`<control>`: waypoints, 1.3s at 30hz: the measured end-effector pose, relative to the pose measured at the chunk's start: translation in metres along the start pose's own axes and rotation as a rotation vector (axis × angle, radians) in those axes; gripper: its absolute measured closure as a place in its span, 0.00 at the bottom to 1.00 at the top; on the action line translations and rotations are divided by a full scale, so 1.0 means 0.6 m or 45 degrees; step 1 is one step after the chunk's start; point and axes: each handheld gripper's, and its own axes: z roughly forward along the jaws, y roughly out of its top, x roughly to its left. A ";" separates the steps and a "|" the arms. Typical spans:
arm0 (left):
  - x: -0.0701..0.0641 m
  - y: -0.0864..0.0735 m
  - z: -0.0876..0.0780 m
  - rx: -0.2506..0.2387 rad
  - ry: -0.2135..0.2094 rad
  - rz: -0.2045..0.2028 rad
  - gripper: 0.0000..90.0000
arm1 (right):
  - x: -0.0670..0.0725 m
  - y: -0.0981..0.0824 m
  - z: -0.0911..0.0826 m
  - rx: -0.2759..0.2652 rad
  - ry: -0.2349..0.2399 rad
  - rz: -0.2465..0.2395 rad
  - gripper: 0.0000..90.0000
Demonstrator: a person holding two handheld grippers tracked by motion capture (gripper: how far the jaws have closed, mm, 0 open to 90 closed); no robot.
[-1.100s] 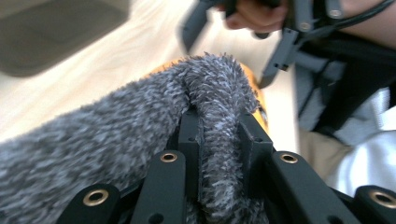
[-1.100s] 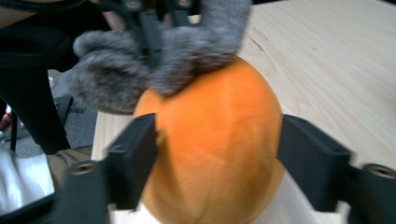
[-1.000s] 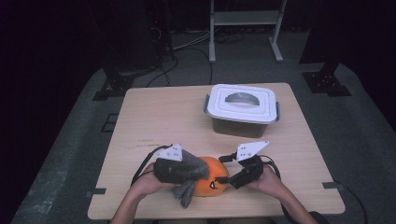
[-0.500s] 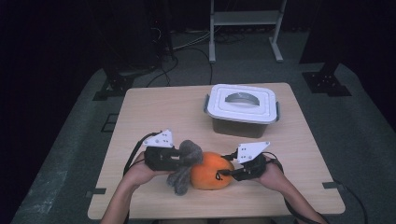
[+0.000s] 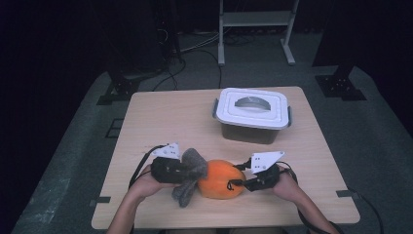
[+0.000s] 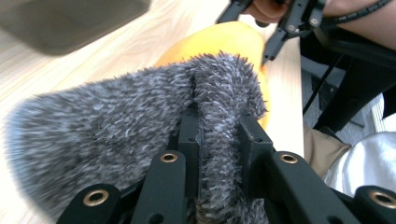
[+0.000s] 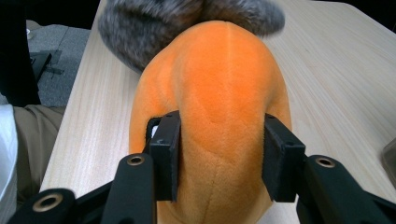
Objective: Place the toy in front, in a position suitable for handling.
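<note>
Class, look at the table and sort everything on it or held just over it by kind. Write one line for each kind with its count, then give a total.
Soft toys (orange body with a grey furry part): 1, the plush toy
Lidded plastic boxes: 1, the container
Hand-held tongs: 2, the left tongs and the right tongs
Total: 4

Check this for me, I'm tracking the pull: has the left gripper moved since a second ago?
Yes. The left gripper, clamped on the grey fur, has shifted left, farther from the white-lidded box.
</note>
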 end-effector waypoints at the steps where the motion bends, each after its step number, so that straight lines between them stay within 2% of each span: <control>1: 0.004 0.000 -0.006 -0.037 -0.006 -0.026 0.83 | 0.000 0.001 0.000 0.000 0.003 -0.002 0.60; 4: 0.008 0.011 -0.011 -0.114 -0.039 -0.041 0.83 | 0.003 0.004 0.001 -0.001 0.006 -0.019 0.60; 6: 0.003 0.024 -0.005 -0.121 -0.057 -0.017 0.83 | 0.008 0.010 0.005 0.001 0.010 -0.053 0.60; 8: -0.004 0.038 0.009 -0.080 -0.068 0.022 0.83 | 0.012 0.015 0.010 0.009 0.019 -0.068 0.59; 9: -0.008 0.042 0.019 -0.036 -0.062 0.042 0.82 | 0.012 0.017 0.012 0.014 0.022 -0.066 0.58; 11: -0.013 0.039 0.038 0.010 -0.050 0.054 0.82 | 0.009 0.017 0.015 0.023 0.023 -0.021 0.48; 13: -0.011 0.033 0.037 -0.002 -0.050 0.037 0.82 | 0.001 0.015 0.012 0.024 0.035 0.075 0.36; 15: -0.009 0.024 0.032 -0.006 -0.048 0.019 0.82 | -0.002 0.011 0.007 0.003 0.041 0.140 0.32; 19: -0.013 0.009 0.019 -0.010 -0.072 0.004 0.82 | -0.002 0.010 0.007 0.006 0.046 0.145 0.31; 22: -0.018 0.002 0.017 -0.022 -0.091 0.004 0.82 | 0.000 0.009 0.015 0.023 0.054 0.136 0.34; 24: -0.019 0.002 0.016 -0.038 -0.094 0.006 0.82 | 0.002 0.010 0.017 0.027 0.050 0.128 0.49; 27: -0.018 0.007 0.015 -0.058 -0.094 0.008 0.82 | 0.008 0.015 0.015 0.030 -0.004 0.071 0.62; 32: -0.019 0.034 0.009 -0.061 -0.073 0.041 0.82 | 0.007 0.021 0.014 -0.002 -0.065 0.059 0.64; 38: -0.045 0.085 0.050 0.010 -0.124 0.150 0.82 | 0.016 0.030 0.023 0.000 -0.071 0.022 0.64; 39: -0.049 0.092 0.060 0.041 -0.119 0.176 0.82 | 0.018 0.031 0.023 0.003 -0.068 0.020 0.64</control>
